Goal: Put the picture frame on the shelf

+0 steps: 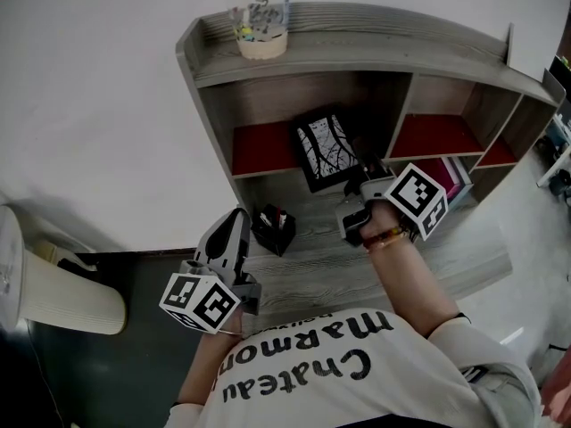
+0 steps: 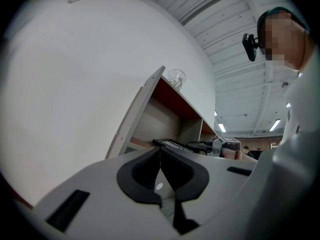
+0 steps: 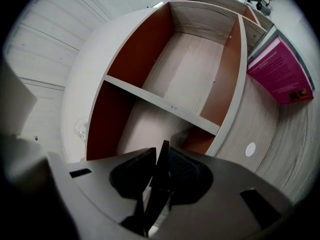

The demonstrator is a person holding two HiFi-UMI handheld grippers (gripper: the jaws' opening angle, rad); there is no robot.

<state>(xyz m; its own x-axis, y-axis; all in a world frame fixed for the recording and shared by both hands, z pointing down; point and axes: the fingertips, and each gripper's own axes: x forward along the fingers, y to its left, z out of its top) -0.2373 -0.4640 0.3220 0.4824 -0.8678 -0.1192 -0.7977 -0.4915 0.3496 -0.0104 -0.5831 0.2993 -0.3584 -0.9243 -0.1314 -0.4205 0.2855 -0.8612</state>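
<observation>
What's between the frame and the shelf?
Nothing visible. The frame, between the right gripper's jaws, already stands at the shelf's open lower bay, which looks bare. The pen pot sits on the desk nearer the person, off its path.

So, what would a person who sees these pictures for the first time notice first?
Most likely the black picture frame with its white branch pattern, which the right gripper holds by its edge at the wide left compartment of the grey shelf. After that, the glass jar on top of the shelf and the pink book in a compartment further right.
</observation>
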